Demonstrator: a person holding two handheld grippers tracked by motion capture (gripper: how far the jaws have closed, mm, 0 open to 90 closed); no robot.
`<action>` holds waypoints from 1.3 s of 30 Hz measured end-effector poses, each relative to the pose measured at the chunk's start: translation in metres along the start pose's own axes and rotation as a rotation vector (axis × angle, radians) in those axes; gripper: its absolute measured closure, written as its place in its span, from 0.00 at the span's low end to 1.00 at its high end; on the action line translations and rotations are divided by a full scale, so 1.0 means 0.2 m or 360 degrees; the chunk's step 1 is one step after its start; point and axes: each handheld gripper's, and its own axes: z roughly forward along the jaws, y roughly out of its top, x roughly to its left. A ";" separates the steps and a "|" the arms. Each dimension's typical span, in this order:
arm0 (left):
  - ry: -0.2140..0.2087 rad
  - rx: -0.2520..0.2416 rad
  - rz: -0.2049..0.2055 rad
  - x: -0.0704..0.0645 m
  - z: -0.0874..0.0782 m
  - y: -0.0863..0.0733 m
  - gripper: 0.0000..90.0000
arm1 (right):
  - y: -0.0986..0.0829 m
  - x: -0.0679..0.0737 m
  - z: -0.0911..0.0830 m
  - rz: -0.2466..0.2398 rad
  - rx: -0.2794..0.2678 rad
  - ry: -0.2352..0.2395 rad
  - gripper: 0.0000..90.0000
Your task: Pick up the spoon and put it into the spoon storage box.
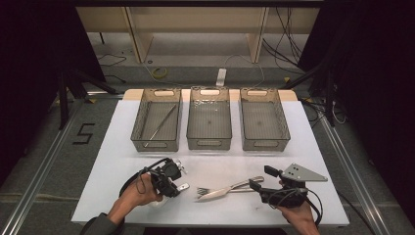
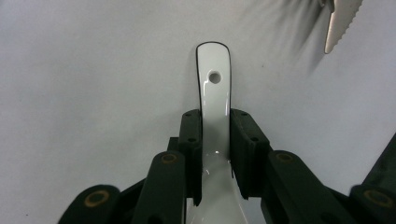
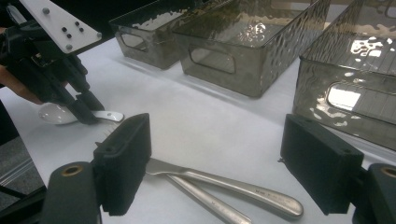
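Two hand-held grippers work over a white surface (image 1: pixel 112 142), seen from above the person's side. At the left, the left gripper (image 1: pixel 180 186) is clamped on the handle of a white spoon (image 2: pixel 213 116). In the left gripper view its two black jaws press against both sides of the handle, and the handle's rounded end, with a small hole in it, juts out beyond the jaws over the white surface. In the right gripper view the spoon's bowl lies on the surface behind that gripper, under the person's hand. Up and to the right in the left gripper view, the serrated tip of a knife (image 2: pixel 337 25) shows, apart from the spoon.

Between the two grippers, in the high view, a metal fork (image 1: pixel 208 190) and the knife lie together on the surface, their handles pointing toward the right gripper (image 1: pixel 258 179). That gripper is wide open and holds nothing. In the right gripper view its two jaws stand well apart, with the two metal handles lying on the surface between and just ahead of them; whether either jaw touches them cannot be told.

Beyond both grippers, at the far side of the surface, three clear grey bins stand in a row. The left bin (image 1: pixel 142 115) holds a pair of thin metal sticks (image 1: pixel 161 125) lying diagonally. The middle bin (image 1: pixel 209 143) and the right bin (image 1: pixel 284 122) sit beside it.
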 end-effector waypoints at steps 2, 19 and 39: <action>-0.0024 -0.0007 -0.0019 0.01 0.00 0.00 0.83 | 0.00 0.00 0.00 0.0001 0.0000 0.0000 0.28; -0.0080 -0.0241 -0.0200 0.14 -0.10 -0.05 0.84 | 0.00 0.00 0.00 0.0015 -0.0002 -0.0007 0.28; -0.0156 -0.0547 -0.0298 0.23 -0.26 0.03 0.84 | 0.00 -0.01 -0.01 0.0027 -0.0003 -0.0010 0.28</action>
